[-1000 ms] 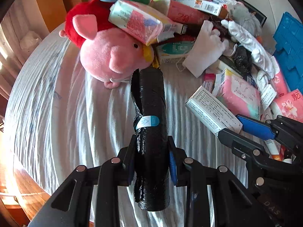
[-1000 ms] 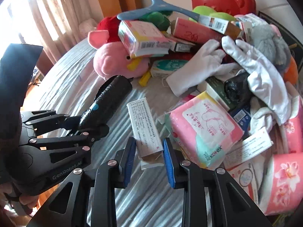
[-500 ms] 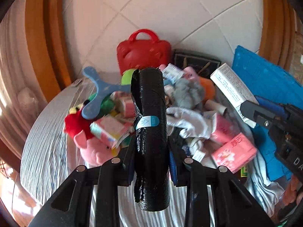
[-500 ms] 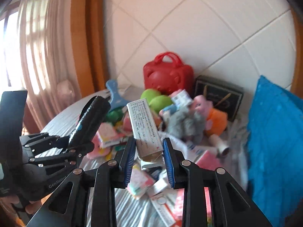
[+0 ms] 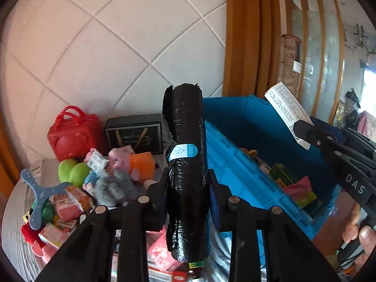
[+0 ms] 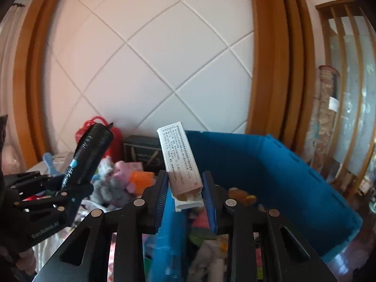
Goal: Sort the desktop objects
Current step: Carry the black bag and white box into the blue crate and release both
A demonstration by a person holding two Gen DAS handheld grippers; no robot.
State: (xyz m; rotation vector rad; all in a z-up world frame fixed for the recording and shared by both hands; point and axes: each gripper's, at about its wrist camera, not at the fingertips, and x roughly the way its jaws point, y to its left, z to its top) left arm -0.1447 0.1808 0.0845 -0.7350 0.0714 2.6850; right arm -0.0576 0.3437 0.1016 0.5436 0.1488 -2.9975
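My left gripper [image 5: 188,188] is shut on a black roll of bin bags [image 5: 185,164] with a blue label, held up in the air; it also shows in the right wrist view [image 6: 91,155]. My right gripper [image 6: 185,195] is shut on a white printed carton [image 6: 181,159], held above the near rim of a blue crate [image 6: 270,164]. The carton [image 5: 285,110] and the right gripper [image 5: 303,131] show over the crate [image 5: 235,141] in the left wrist view.
A pile of toys and packets lies on the table at the left: a red bag [image 5: 72,134], a black box [image 5: 134,134], green balls [image 5: 70,171], a blue hanger [image 5: 40,197], plush toys [image 5: 112,176]. The crate holds several items [image 5: 298,185]. A tiled wall stands behind.
Both grippers have lifted and swung right from over the pile toward the blue crate, each keeping its hold. The crate now fills the right wrist view.
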